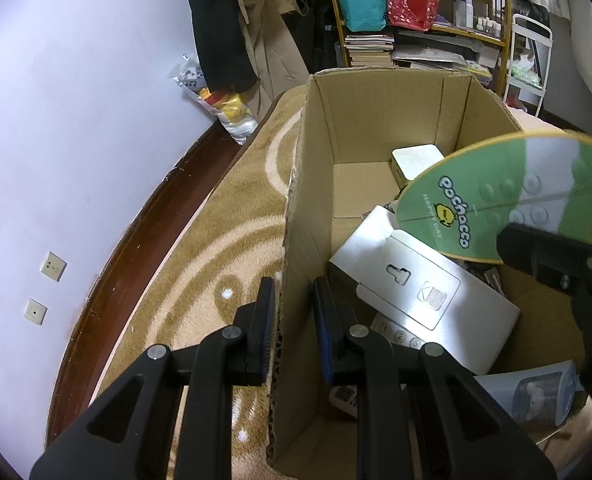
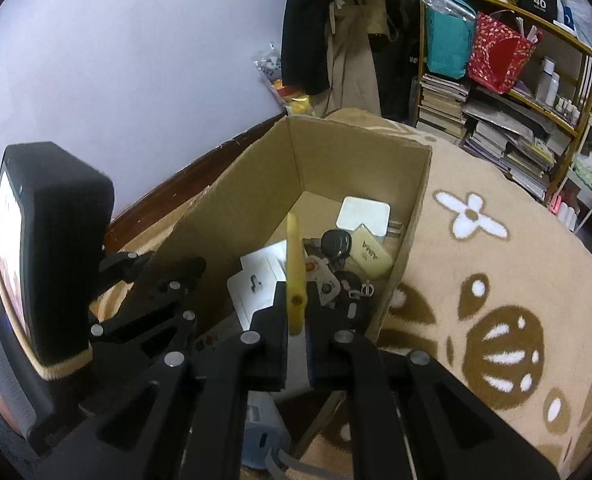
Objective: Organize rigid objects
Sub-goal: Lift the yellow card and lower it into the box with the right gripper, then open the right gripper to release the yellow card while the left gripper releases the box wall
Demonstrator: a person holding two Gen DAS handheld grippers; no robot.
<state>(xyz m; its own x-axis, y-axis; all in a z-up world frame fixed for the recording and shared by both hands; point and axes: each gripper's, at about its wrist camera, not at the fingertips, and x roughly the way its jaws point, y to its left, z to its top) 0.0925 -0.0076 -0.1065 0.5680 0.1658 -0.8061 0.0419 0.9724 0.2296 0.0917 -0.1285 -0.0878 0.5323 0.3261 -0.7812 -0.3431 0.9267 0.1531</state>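
Left gripper (image 1: 294, 312) astride the near left wall of the cardboard box (image 1: 379, 108), one finger outside over the rug (image 1: 216, 248), the other inside; jaws apart a little, the wall edge standing in the gap, pads clear of it on both sides as far as can be told, so nothing firmly held. Right gripper (image 2: 297, 304) over the box's near end, jaws pressed onto the yellow handle of the fan (image 1: 507, 196), handle upright between the pads in the right wrist view. In the left wrist view, fan blade round and green with a white band, printed "pochacco" and "HAPPY DAY", tilted above the right half of the box, above its contents, apparently not touching them. Inside the box: a flat white package (image 1: 423, 284) with a hang-hole flap lying slanted in the middle, a small white cube (image 1: 415, 160) near the far wall, a remote (image 1: 399, 336) with numbered buttons partly under the package, a pale blue windowed carton (image 1: 535, 396) at the near right corner. From the right wrist view, also a black round item (image 2: 336, 243), a beige pouch (image 2: 369, 256) and keys (image 2: 365, 290) by the right wall. Box on the patterned rug near a lilac wall (image 1: 76, 100); shelves (image 1: 475, 8) with bags and books behind.
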